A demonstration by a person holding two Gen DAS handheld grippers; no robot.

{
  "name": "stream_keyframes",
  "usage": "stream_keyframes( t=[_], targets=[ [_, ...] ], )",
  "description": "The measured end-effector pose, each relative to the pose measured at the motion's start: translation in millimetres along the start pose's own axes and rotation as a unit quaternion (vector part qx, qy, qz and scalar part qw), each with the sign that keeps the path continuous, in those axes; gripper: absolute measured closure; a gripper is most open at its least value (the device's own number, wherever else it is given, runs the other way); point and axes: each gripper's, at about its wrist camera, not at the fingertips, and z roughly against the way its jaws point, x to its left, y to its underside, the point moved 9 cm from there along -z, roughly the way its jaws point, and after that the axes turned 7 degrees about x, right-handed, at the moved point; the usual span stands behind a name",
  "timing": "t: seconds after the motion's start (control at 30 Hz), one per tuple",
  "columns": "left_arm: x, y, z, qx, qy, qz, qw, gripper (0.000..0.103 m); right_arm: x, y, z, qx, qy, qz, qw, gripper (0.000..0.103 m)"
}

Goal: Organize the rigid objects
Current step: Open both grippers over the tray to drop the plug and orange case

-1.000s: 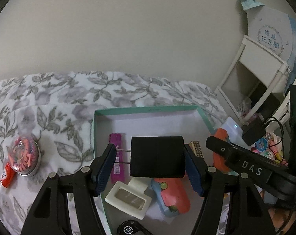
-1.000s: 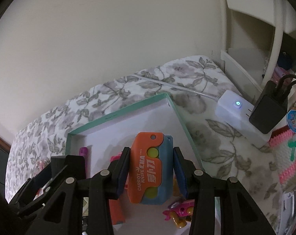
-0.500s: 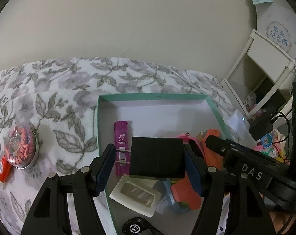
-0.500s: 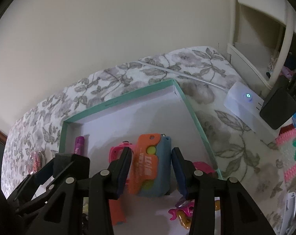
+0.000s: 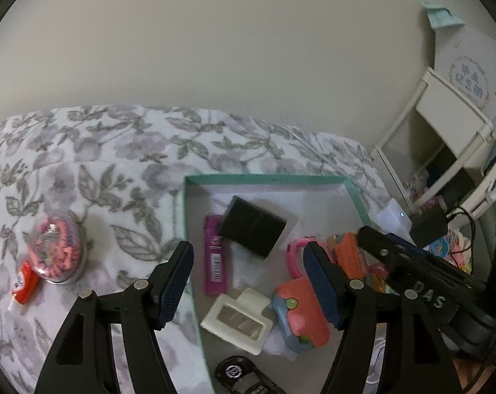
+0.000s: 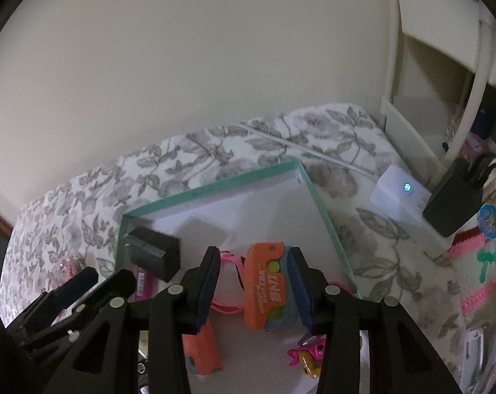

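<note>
A teal-rimmed tray lies on the flowered bedspread. A black box sits tilted and blurred in its far left part, free of my left gripper, which stands open above the tray's left side with nothing between its pads. An orange and blue carrot-knife toy stands tilted on the tray floor between the pads of my right gripper. It is close against the right pad, and a clear gap shows beside the left pad. In the left wrist view the toy lies beside the right gripper's arm.
The tray also holds a purple lighter, a white case, a second coral toy knife and a pink strap. A round tin lies left of it. A white power strip and black adapter lie right.
The black box has left the left jaws and dropped into the tray's far left. The carrot-knife toy has tipped and sunk, and no longer fills the right jaws.
</note>
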Motion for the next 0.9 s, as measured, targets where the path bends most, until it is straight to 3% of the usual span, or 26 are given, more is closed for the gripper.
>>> stream_keyframes(
  t=[0.1,0.17,0.33,0.4,0.5,0.67,0.77,0.9],
  targets=[
    [11,-5,9,-0.007,-0.019,0.011,0.9997,0.031,3,-4,10,-0.013,0.002,0.004,1.0,0.055],
    [20,-8,15,-0.011,-0.031,0.019,0.9993,0.018,5,-6,14,-0.019,0.004,0.006,1.0,0.043],
    [44,-11,20,-0.013,-0.062,0.044,0.997,0.017,8,-8,14,-0.023,0.008,0.013,1.0,0.033],
    [54,-10,20,-0.013,-0.077,0.054,0.9955,0.009,9,-7,13,-0.023,0.009,0.015,1.0,0.028],
    [64,-11,20,-0.018,-0.082,0.065,0.9943,0.009,9,-7,12,-0.024,0.009,0.018,1.0,0.02],
    [72,-12,22,-0.022,-0.096,0.069,0.9927,0.008,12,-7,10,-0.025,0.012,0.025,0.999,0.018],
    [75,-12,23,-0.024,-0.1,0.07,0.9923,0.001,14,-6,8,-0.022,0.015,0.031,0.999,0.0],
    [79,-11,23,-0.021,-0.107,0.074,0.9913,0.0,18,-6,6,-0.021,0.016,0.038,0.999,0.0]
  ],
)
